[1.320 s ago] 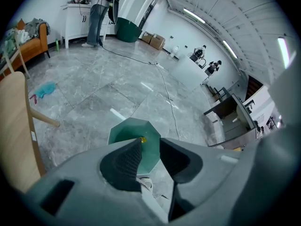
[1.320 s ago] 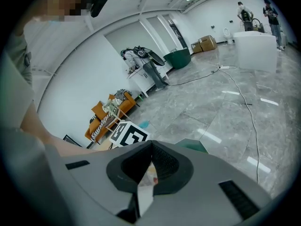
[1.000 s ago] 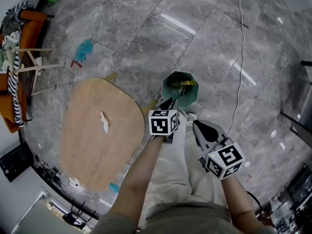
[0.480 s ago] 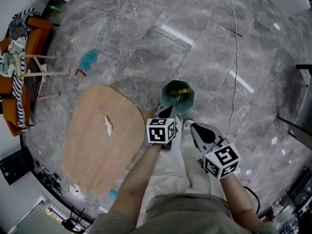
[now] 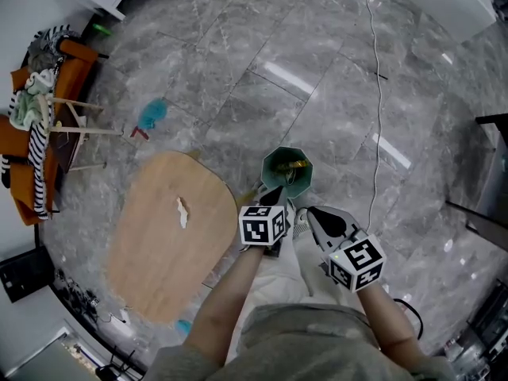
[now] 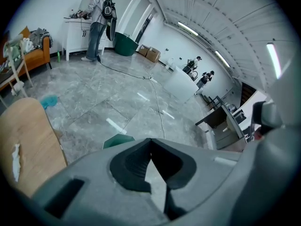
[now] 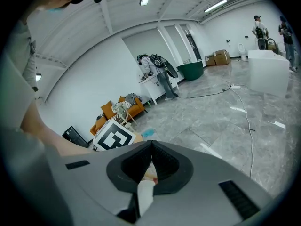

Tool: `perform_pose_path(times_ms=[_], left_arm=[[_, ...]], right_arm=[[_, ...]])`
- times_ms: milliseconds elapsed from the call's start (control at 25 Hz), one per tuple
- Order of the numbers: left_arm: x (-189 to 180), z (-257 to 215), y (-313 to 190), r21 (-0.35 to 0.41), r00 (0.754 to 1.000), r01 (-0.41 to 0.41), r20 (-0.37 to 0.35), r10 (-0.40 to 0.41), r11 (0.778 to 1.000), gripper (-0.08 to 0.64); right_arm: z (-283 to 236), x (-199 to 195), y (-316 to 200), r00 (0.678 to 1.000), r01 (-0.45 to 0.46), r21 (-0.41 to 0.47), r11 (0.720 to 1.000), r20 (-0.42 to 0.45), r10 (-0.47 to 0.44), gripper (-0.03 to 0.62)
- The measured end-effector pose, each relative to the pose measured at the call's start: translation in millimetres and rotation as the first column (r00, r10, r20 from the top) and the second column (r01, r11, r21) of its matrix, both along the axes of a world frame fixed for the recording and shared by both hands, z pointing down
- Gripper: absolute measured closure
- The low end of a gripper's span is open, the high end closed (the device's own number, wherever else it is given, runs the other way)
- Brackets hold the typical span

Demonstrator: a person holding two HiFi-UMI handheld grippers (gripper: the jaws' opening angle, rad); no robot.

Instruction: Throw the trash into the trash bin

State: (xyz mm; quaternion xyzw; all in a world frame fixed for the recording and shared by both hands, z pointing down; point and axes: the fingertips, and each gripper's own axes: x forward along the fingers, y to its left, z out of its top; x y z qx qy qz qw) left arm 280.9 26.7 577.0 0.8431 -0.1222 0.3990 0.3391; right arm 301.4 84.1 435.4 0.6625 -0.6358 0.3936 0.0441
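Note:
A green trash bin [image 5: 287,171] stands on the grey floor with yellow trash inside; its rim [image 6: 118,140] shows in the left gripper view. My left gripper [image 5: 275,194] hangs above the bin's near edge. Its jaws have just been closing, with nothing between them, and the tips [image 6: 150,140] now meet. My right gripper [image 5: 319,217] is beside it on the right, also shut [image 7: 151,142], holding nothing that I can see. A crumpled white paper [image 5: 182,210] lies on the wooden table [image 5: 151,268] to the left.
At far left are an orange sofa [image 5: 24,173] with clothes and a wooden rack [image 5: 67,121]. A teal cloth [image 5: 152,111] and a long cable [image 5: 379,94] lie on the floor. A person [image 6: 98,18] stands at a white counter far off.
Both grippers have risen away from the bin. The bin and table look smaller and farther below than a second ago.

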Motion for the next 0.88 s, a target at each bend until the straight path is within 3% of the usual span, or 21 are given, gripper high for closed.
perform_pose_path(times_ms=[880], left_arm=[[4.6, -104.6, 30.4, 0.028, 0.995, 0.014, -0.101, -0.011, 1.000, 0.549]], right_arm=[[-67.8, 1.2, 27.4, 0.995, 0.065, 0.059, 0.996, -0.077, -0.060, 0.583]])
